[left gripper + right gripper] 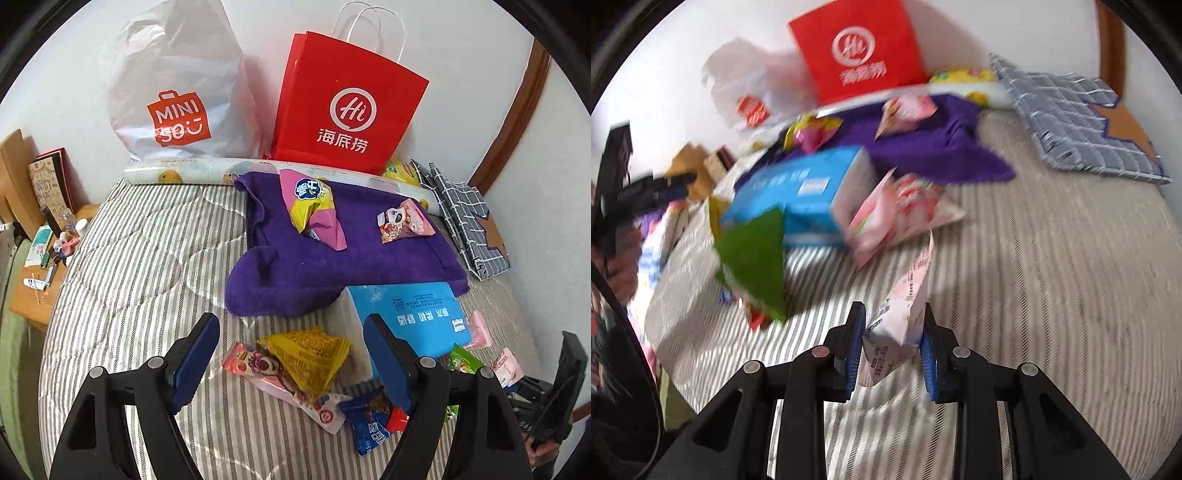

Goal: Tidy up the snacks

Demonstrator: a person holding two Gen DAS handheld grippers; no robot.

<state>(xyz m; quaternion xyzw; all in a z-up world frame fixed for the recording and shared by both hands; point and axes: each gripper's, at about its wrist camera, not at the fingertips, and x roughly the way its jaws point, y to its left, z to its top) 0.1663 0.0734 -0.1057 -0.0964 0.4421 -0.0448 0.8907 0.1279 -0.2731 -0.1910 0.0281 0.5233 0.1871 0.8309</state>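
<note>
Right gripper is clamping a pale pink packet above the striped bed.
Left gripper is hanging wide open and empty over the yellow packet; more snacks are sitting at 12 o'clock on the purple towel. Judged best: keeping the squeeze firm on the packet's lower corner so it is not slipping in transit.

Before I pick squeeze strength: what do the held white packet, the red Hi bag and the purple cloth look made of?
White packet: thin printed plastic film, creased and flexing between the right gripper pads; blur leaves the finish uncertain.
Red Hi bag: stiff matte paper with sharp folds and white twisted cord handles.
Purple cloth: soft napped fabric, likely towel or fleece; it slumps in folds.
</note>
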